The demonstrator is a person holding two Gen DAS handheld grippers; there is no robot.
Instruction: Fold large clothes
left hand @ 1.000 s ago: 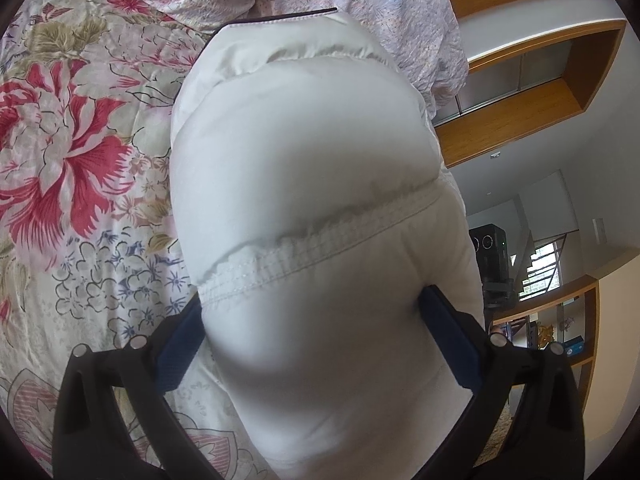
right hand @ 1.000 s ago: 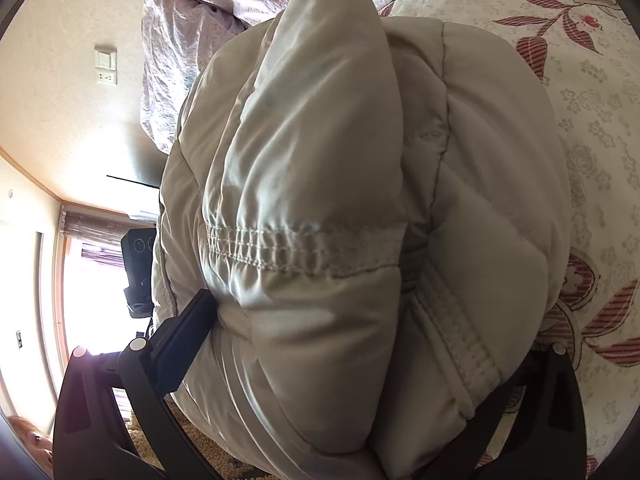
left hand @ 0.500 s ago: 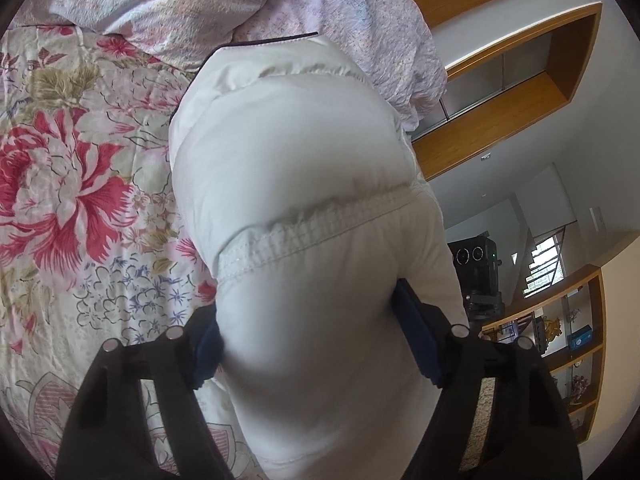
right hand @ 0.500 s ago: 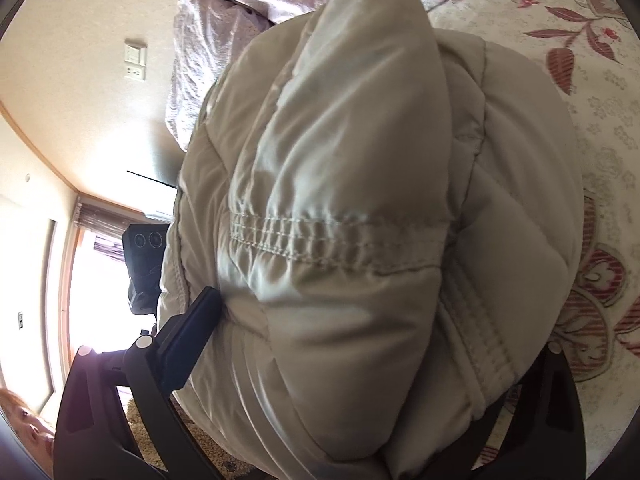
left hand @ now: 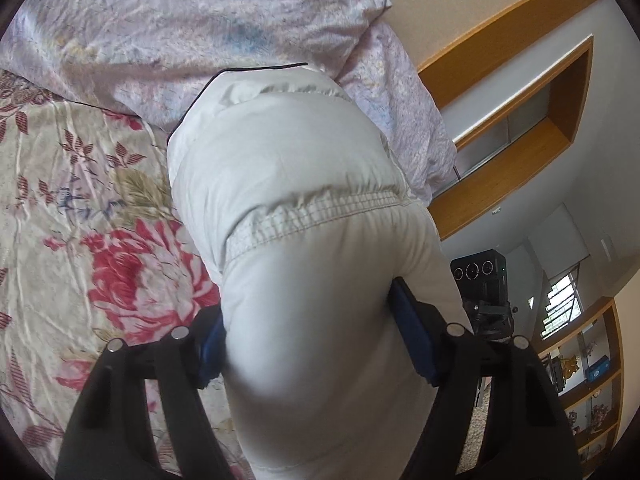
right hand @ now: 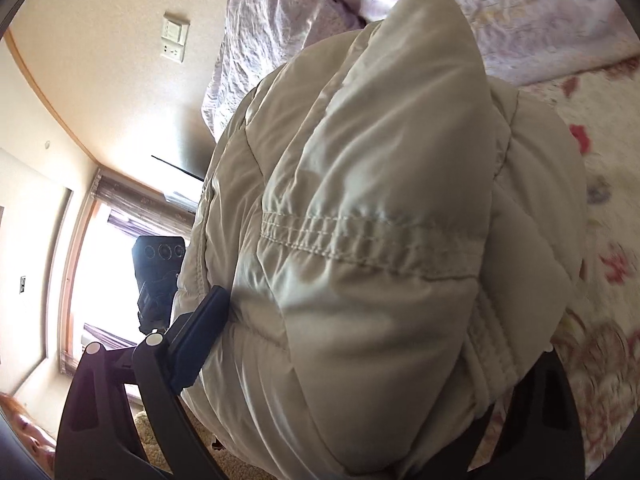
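Two handheld grippers, one puffy off-white quilted down jacket (left hand: 304, 240) between them. Left gripper (left hand: 316, 344): blue-padded jaws have just been narrowing and now pinch a thick bundle of the jacket; pads press into the fabric on both sides. Right gripper (right hand: 380, 344): jaws also closing slightly, standing wide around a much bulkier wad of the same garment; the left pad is seen sunk into the padding, the right pad hidden behind the bulge, so contact on that side is inferred from the way the fabric swells over the finger frame.

Location of garment: it runs forward from each gripper, along the fingers' line, towards the crumpled lilac pillows (left hand: 192, 24) at the head of the bed. Its far hem, edged with a dark piping, lies against the pillows. Below and beside it is the floral bedspread with large red blooms (left hand: 80, 240).

Key relation: the jacket's long axis follows each gripper's pointing direction, not across it. Both hands hold near ends; neither looks nearer to the far hem. Judgement: a fold would need both ends carried forward together, over the far part. Risk: slippery shell fabric, uneven bundles, right side heavier.

A black camera unit on a stand (left hand: 480, 276) is behind.
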